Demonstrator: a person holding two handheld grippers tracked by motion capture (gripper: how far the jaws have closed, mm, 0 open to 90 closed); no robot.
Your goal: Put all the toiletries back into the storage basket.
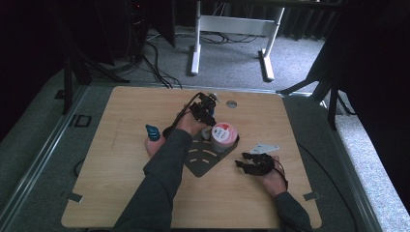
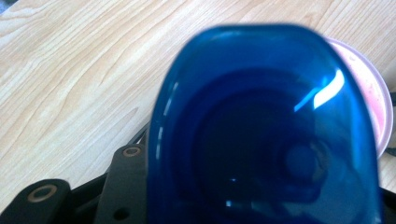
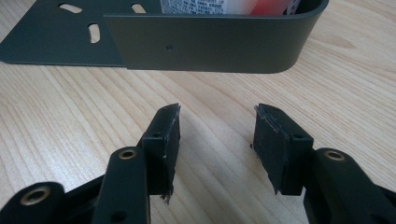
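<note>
Gripped a blue cup point(image 2: 261, 140) in the left tongs point(image 1: 205, 107), mouth turned toward the camera riding on them. Looked clenched on its sides, though the pads hid behind the plastic. Kept it near the middle of the counter point(image 1: 121, 169), at about 11 o'clock from the pink tub point(image 1: 223, 135). Likely held it there to scoop from the tub or to tip something into it. Was see-through, smooth and shiny, with a round bottom, a wide rim and a bright glint on one side.

Saw the tub's pale pink rim at 3 o'clock of the cup in the left gripper view. Was round and short, with a pink and red top and a printed label on its side. Stood in the curved end of a dark tray point(image 3: 210, 46), likely so it could not slide away. Looked like thin flat metal, dull grey, with long slots cut in the floor and a low wall bent round the tub.

Rested the right tongs point(image 3: 217, 116) low over the counter at 4 o'clock of the tray, released, with only bare wood between the rough black pads. Seemed to wait there, facing the tray wall, ready to steady it.

Left a small teal-topped thing point(image 1: 152, 131) at 9 o'clock of the tray; could not tell what it was.
</note>
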